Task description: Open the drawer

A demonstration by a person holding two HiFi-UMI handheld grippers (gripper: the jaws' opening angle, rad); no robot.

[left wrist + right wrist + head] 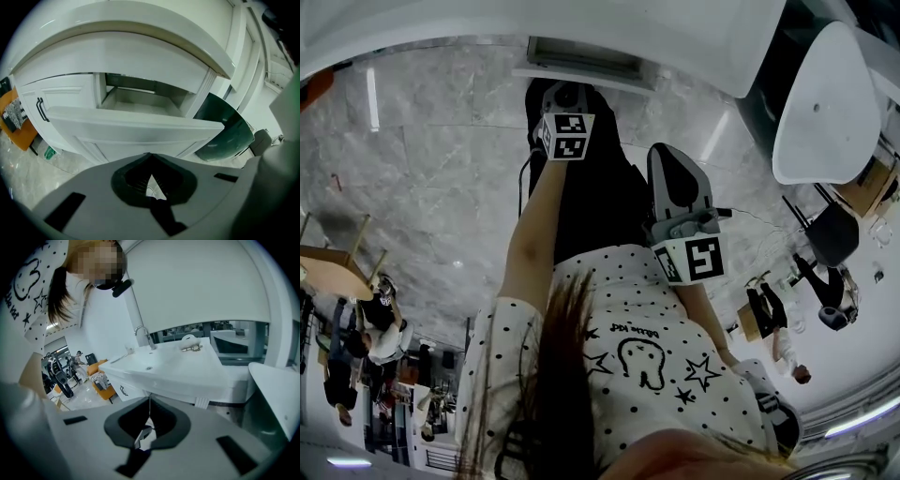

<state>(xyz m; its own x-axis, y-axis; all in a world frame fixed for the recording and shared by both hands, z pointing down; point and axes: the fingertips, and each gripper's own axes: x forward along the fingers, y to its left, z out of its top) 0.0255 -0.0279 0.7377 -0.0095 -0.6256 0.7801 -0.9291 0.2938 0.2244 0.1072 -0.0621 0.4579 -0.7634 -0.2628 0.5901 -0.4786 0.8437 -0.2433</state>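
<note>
Grey marbled floor (431, 159) fills the upper left of the head view. A white moulded chair (825, 103) stands at upper right and a wooden table (333, 262) at the left edge. In the right gripper view a white washbasin (164, 364) sits at centre with a chrome faucet (143, 336) at its upper left edge. An orange seat (105, 391) is at lower left. The left gripper view shows a black door handle (41, 109) at left and a dark green curved panel (225, 133) at right.
</note>
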